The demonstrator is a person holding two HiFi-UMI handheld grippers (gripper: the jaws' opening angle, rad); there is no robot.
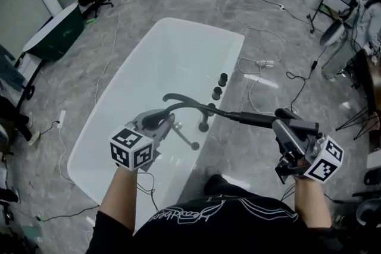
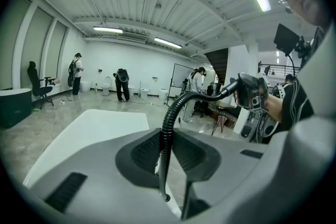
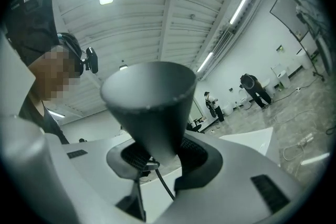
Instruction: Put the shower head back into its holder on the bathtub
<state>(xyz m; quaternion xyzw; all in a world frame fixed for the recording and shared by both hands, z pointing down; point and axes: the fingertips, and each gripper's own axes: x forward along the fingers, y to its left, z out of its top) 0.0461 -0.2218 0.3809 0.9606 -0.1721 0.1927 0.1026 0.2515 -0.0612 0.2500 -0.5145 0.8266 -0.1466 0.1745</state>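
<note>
Left arm: my forearm reaches forward over the near end of the white bathtub [image 1: 149,62].
Left gripper [image 1: 169,122] [image 2: 168,152]: clamped on the black hose [image 1: 191,103] [image 2: 172,113], which arcs off to the right.
Right arm: held out past the tub's right rim, above the floor [image 1: 250,157].
Right gripper [image 1: 286,129] [image 3: 157,157]: jaws closed round the shower head [image 1: 262,121] [image 3: 149,107], which lies level beside the tub, near the black rim fittings [image 1: 216,92].

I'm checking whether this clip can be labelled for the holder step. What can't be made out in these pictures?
- Holder: head view, the black fittings on the bathtub rim are too small to tell which one it is.
- Shower head spray face: turned away in the right gripper view; partly behind the right gripper in the head view.
- Hose lower end: head view, the left gripper covers it.
</note>
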